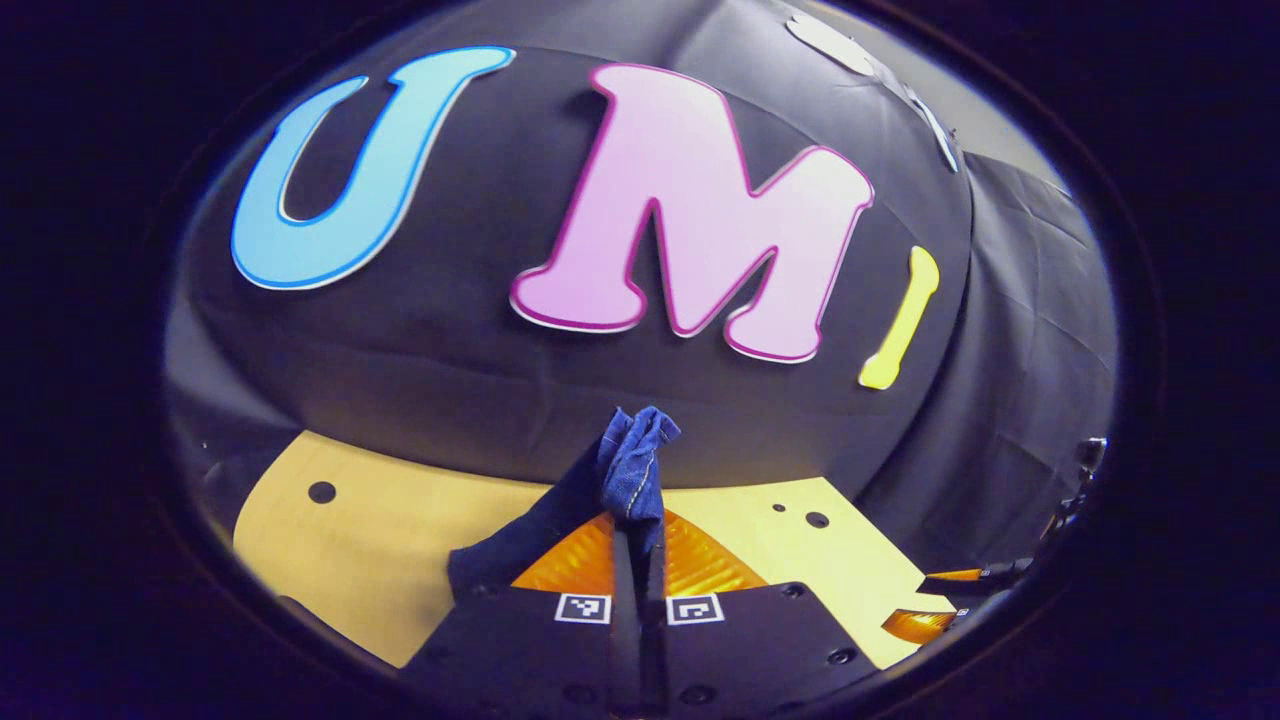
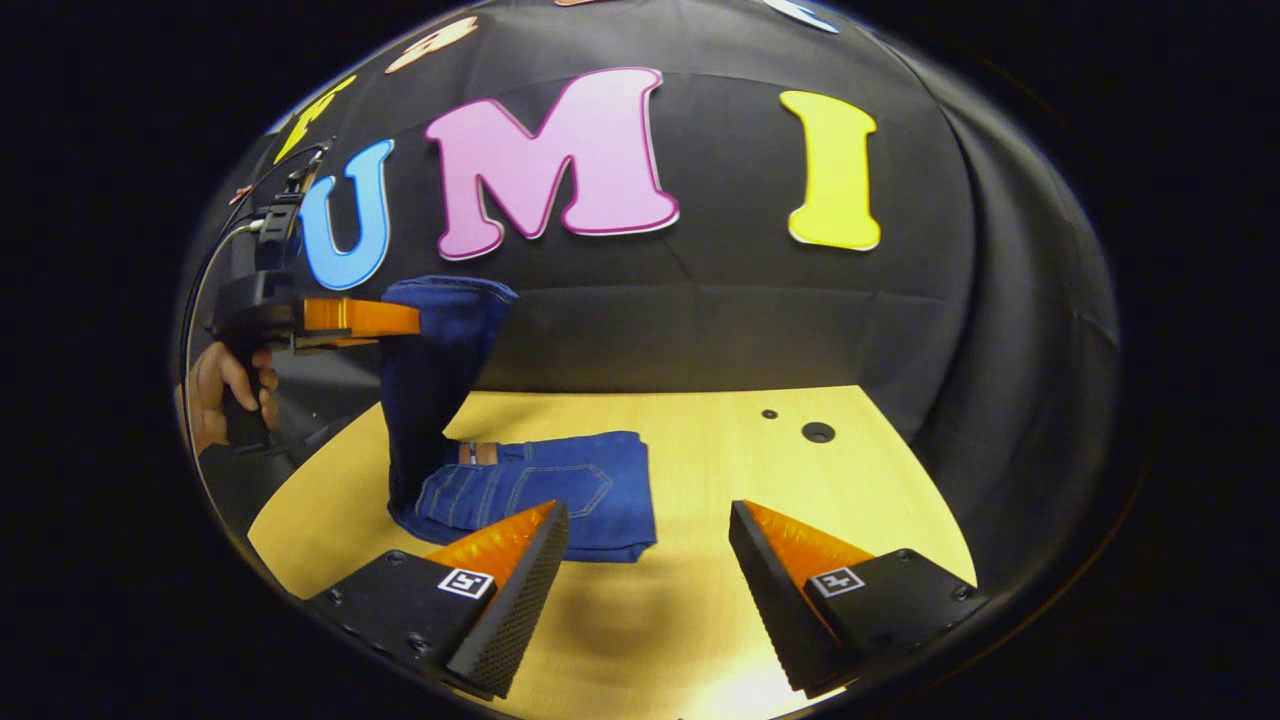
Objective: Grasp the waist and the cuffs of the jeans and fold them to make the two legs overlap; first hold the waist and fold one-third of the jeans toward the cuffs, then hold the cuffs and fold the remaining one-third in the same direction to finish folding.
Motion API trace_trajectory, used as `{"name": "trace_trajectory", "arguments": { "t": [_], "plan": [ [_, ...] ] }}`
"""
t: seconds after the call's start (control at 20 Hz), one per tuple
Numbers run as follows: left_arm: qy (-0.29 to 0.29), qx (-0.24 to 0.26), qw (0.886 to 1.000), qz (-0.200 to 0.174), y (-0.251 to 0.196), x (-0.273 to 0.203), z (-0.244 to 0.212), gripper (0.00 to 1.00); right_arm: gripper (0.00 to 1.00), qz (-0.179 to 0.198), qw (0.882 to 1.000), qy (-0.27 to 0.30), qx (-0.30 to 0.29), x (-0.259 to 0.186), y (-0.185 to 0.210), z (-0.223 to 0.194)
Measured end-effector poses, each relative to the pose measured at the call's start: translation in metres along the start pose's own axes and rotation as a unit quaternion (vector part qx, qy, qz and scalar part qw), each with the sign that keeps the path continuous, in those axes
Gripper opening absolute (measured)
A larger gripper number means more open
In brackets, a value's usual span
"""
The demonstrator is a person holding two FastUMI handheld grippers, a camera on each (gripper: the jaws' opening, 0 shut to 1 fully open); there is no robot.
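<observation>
Dark blue jeans (image 2: 540, 485) lie partly folded on the wooden table (image 2: 700, 440), waist and back pocket facing up. One end of the jeans (image 2: 435, 340) rises off the table to the left gripper (image 2: 400, 320), held by a hand (image 2: 215, 390) at the far left. In the left gripper view my left gripper (image 1: 640, 520) is shut on a bunched denim cuff (image 1: 636, 460) that sticks up between the fingers. My right gripper (image 2: 648, 545) stands open above the table's near side, nothing between its fingers, just in front of the folded part.
The table (image 1: 380, 520) has small round holes (image 2: 817, 432) at its back right. The black cloth wall (image 2: 720, 320) stands close behind it. The right gripper (image 1: 950, 600) shows low at the right edge of the left gripper view.
</observation>
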State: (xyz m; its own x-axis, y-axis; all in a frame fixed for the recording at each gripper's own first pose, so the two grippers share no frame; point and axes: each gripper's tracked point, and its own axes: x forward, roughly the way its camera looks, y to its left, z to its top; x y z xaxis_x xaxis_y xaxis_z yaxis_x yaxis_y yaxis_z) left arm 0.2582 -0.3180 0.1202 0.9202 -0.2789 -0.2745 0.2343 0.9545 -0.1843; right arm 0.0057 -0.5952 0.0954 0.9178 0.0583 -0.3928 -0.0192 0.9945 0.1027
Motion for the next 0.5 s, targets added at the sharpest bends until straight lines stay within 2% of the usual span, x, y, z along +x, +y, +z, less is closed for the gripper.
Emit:
{"name": "trace_trajectory", "arguments": {
  "t": [0.15, 0.3, 0.4, 0.45, 0.5],
  "plan": [
    [0.040, 0.016, 0.998, -0.037, -0.054, 0.029, -0.035, 0.06, 0.98, -0.026, 1.000, -0.009, 0.010, -0.017, -0.032, 0.005],
    [0.090, 0.034, 0.994, -0.055, -0.077, 0.056, -0.083, 0.11, 0.98, -0.055, 0.998, -0.006, 0.019, -0.031, -0.058, -0.003],
    [0.106, 0.043, 0.991, -0.062, -0.085, 0.063, -0.105, 0.20, 0.98, -0.063, 0.997, -0.009, 0.033, -0.041, -0.065, -0.006],
    [0.107, 0.042, 0.991, -0.066, -0.092, 0.062, -0.114, 0.33, 0.98, -0.065, 0.997, -0.009, 0.034, -0.046, -0.066, -0.008],
    [0.106, 0.040, 0.991, -0.071, -0.096, 0.059, -0.118, 0.40, 0.98, -0.069, 0.997, -0.009, 0.032, -0.051, -0.068, -0.009]
  ]
}}
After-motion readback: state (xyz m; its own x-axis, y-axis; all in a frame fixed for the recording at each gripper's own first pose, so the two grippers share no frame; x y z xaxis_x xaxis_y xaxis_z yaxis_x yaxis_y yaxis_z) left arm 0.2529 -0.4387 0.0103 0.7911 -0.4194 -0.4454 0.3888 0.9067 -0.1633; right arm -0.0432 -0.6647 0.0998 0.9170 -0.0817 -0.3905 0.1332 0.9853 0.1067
